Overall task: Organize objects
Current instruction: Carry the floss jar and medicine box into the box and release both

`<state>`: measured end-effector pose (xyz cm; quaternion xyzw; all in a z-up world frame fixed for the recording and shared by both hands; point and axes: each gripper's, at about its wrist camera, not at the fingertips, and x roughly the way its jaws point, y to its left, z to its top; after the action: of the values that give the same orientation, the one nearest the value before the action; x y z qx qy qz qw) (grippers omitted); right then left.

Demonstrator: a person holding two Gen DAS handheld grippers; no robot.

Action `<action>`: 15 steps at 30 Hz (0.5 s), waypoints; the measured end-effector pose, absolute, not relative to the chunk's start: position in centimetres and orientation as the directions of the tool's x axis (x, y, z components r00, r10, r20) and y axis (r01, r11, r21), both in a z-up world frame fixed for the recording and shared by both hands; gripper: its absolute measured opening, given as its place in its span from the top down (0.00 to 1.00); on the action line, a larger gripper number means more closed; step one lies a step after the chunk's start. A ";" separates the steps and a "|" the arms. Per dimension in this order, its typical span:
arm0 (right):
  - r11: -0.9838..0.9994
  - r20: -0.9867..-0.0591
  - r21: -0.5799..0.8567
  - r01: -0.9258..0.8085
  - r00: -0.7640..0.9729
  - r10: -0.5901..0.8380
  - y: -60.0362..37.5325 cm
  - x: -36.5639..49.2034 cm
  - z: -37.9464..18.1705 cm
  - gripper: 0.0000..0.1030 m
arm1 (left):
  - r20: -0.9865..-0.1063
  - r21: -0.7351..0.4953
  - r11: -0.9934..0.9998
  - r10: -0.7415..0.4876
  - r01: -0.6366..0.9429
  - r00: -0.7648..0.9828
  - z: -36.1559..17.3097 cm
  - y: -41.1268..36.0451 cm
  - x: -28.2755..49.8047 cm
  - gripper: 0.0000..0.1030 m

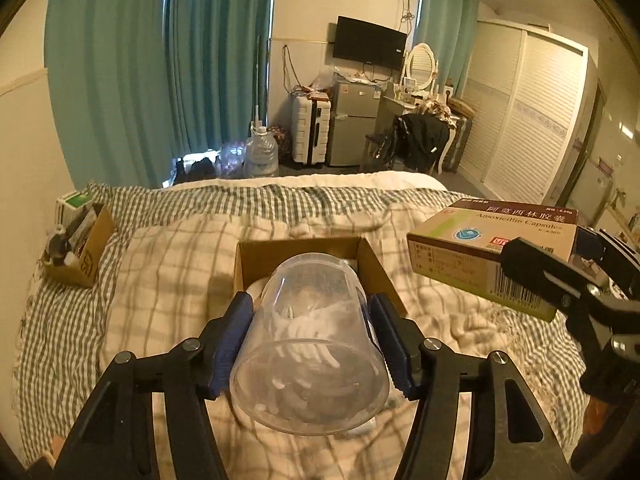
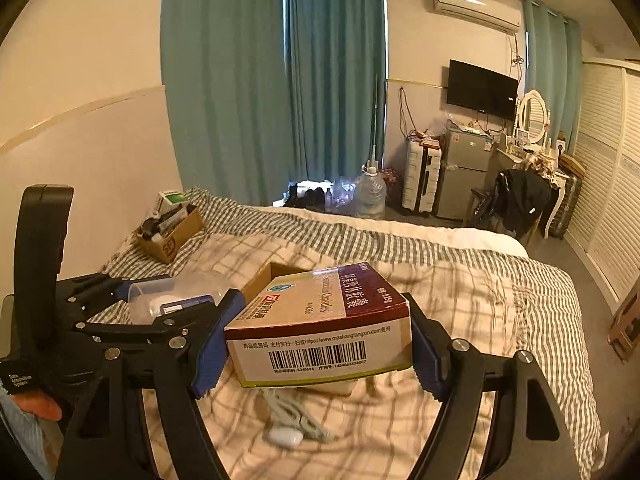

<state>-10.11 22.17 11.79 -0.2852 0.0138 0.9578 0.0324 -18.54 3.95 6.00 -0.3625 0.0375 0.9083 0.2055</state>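
Holding two items above the bed, both seemingly bound for the open box at centre frame. Left claw clamped on a clear cup, tipped on its side, base toward the camera, white bits inside, poised just short of the box. Right claw gripping a medicine carton flat by its ends, barcode facing back, hovering at right, likely waiting its turn. Second box, already filled, at left edge. White earbud case and cable lying below the carton.
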 end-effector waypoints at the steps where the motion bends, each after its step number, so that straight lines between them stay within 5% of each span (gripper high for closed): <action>1: -0.998 -0.548 0.012 -0.067 -0.835 0.050 22.4 -11.0 11.7 0.27 | -0.679 -0.070 -0.916 0.335 -0.396 -0.654 5.9 4.2 -19.5 0.39; 15: -0.989 -0.616 0.115 -0.089 -0.788 -0.001 28.3 -22.5 5.1 0.27 | -0.741 -0.003 -0.933 0.244 -0.360 -0.626 0.4 7.8 -30.3 0.39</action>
<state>-22.52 28.26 5.14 -0.3249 0.0689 0.9430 0.0232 -30.25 7.79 0.44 -0.3985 0.0731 0.8987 0.1681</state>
